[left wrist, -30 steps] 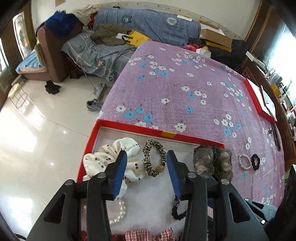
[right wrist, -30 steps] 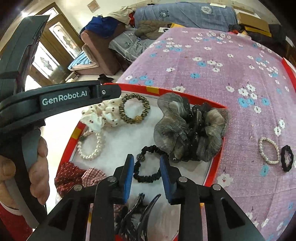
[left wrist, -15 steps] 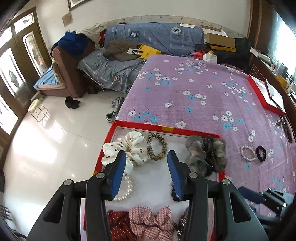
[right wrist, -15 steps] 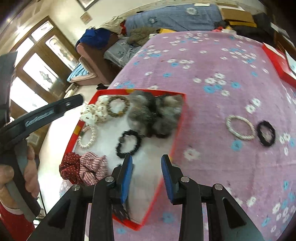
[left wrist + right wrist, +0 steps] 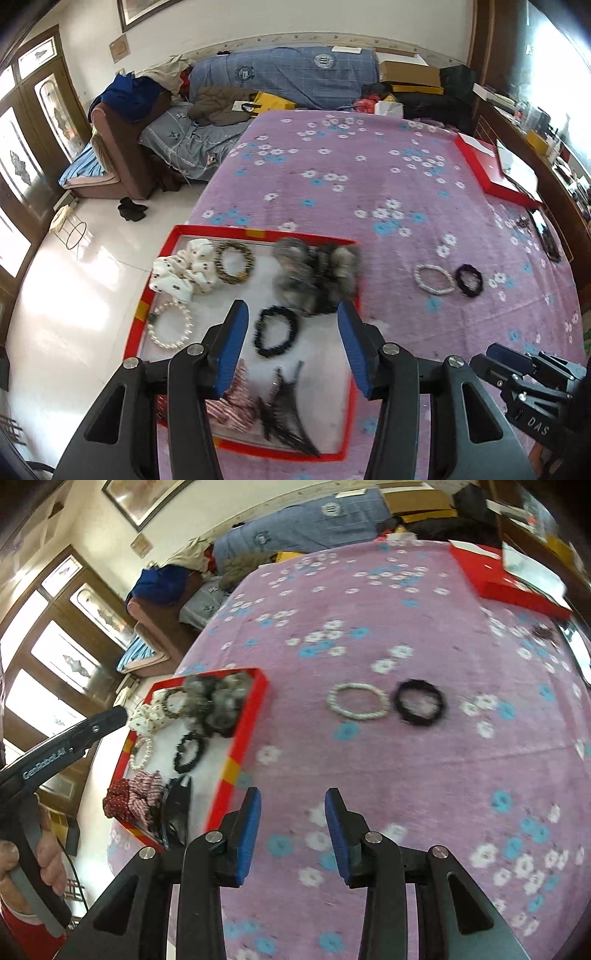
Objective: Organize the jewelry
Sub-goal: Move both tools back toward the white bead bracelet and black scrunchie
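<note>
Pearl bracelet (image 5: 357, 701) off the red tray's (image 5: 236, 755) right edge comes next, so we should centre the spread, empty right gripper (image 5: 292, 834) over it.

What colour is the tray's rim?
Red, with yellow patches on the tray; clearest in the left wrist view.

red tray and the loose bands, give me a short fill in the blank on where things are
1. The pearl bracelet and the black hair tie lie on the ____ cloth, outside the red tray.
2. The right tongs hold ____.
3. The white dotted scrunchie lies ____ the tray.

Missing words: purple; nothing; inside
</note>
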The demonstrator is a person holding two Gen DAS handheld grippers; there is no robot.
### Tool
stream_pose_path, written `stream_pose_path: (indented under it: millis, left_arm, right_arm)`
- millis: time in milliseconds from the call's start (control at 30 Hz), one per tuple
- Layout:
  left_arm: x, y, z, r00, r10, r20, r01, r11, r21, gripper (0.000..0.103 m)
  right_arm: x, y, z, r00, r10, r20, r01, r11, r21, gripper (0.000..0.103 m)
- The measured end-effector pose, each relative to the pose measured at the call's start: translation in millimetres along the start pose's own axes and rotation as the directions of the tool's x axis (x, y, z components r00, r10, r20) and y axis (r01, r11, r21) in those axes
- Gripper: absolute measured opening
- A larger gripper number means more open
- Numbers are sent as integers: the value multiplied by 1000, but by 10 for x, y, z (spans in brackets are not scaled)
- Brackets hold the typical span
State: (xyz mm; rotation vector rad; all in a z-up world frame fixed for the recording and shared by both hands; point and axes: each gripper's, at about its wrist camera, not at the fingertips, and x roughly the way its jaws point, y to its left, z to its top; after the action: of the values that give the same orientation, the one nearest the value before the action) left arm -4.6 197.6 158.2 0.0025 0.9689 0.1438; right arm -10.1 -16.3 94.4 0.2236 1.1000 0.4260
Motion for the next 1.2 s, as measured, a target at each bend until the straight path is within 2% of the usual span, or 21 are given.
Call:
stream_pose_path:
  millis: [333, 667, 933, 1200]
  left_arm:
    - [-196, -556, -154, 1000, 18, 1, -18, 999, 34, 50]
    - [-158, -842, -254, 999, 28, -21, -27, 999, 36, 50]
    - [139, -936, -235, 998, -15, -64, 16, 1000, 12, 50]
    - [584, -1223, -65, 990, -95, -105, 102, 993, 58, 50]
  right_arm:
    - [-271, -665, -166, 1000, -5, 7, 5, 998, 67, 40]
    - [-332, -1015, -254, 1000, -3, -3, 3, 996, 92, 40]
    - [-247, -1212, -221, 999, -39, -14, 40, 994, 100, 40]
    - [-17, -1310, 59, 996, -88, -11, 89, 993, 83, 40]
